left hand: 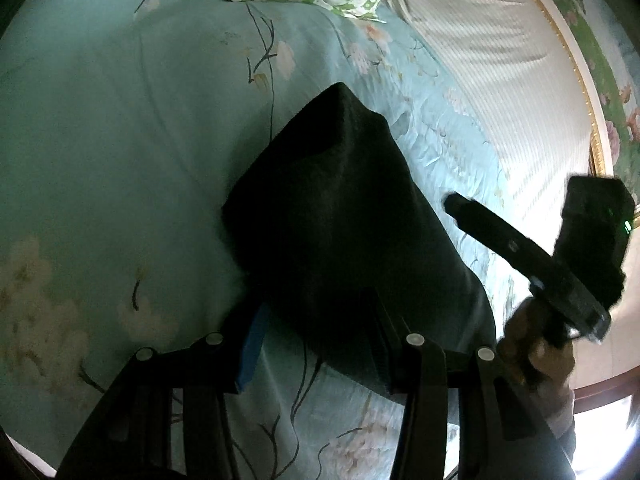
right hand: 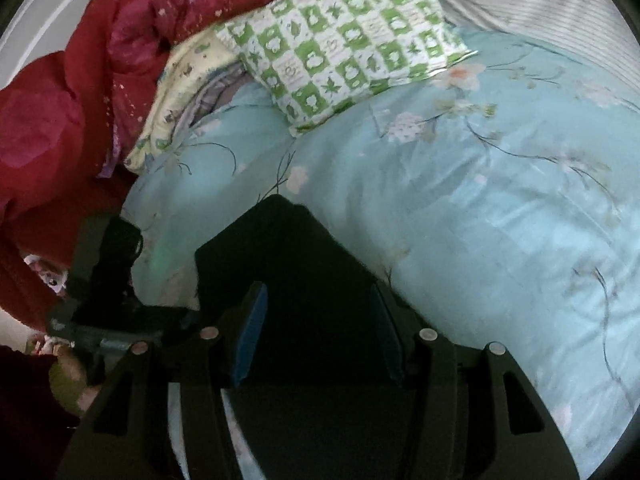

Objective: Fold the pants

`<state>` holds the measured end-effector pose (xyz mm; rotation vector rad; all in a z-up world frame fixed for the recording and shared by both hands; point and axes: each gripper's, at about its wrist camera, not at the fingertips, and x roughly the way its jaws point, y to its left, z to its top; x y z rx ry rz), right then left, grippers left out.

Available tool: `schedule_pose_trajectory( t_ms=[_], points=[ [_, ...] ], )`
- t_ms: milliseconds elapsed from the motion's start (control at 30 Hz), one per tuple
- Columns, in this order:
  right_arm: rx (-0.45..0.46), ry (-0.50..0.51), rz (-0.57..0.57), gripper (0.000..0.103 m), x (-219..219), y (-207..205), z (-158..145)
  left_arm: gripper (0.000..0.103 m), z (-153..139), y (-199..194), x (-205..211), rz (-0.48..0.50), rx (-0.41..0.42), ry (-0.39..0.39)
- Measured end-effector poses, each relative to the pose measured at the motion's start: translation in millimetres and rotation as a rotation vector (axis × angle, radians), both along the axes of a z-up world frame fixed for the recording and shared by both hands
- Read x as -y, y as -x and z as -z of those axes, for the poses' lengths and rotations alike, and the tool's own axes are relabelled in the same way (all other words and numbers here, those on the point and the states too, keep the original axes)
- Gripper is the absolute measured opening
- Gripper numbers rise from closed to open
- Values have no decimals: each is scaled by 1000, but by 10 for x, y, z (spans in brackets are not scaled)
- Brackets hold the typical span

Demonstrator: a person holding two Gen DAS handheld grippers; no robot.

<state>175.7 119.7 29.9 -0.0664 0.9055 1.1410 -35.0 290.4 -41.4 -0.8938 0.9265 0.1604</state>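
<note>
Dark pants [left hand: 340,216] lie folded on the bed [left hand: 120,140]; left tongs [left hand: 316,344] and right tongs [right hand: 316,332] both gape above them, gripping nothing.

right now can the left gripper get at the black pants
Probably yes: the left gripper is open, its jaws either side of the near edge of the folded black pants on the floral sheet, nothing between them.

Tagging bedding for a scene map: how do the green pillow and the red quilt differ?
The green pillow has a green-and-white check of small motifs; the red quilt is deep red with purple flowers and gold specks. The pillow is a flat, neat rectangle; the quilt is bunched in a heap. The pillow lies partly on the blue floral sheet; the quilt sits piled at the sheet's left edge. Both sit beyond the dark pants.
</note>
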Motion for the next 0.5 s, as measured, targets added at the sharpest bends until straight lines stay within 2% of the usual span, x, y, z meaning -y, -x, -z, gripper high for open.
schedule_pose_trajectory(
  t_ms=[200, 300, 467, 500],
  points=[
    [-55, 15, -87, 55, -342, -184, 62, 39, 41, 52, -87, -18, 11, 34],
    [-67, 58, -141, 55, -530, -245, 124, 36, 48, 58, -91, -23, 17, 44],
    [-90, 109, -191, 54, -706, -275, 264, 28, 42, 23, -81, -25, 9, 14],
    [-84, 106, -195, 51, -717, -257, 273, 25, 41, 21, -83, -25, 10, 9]
  ],
)
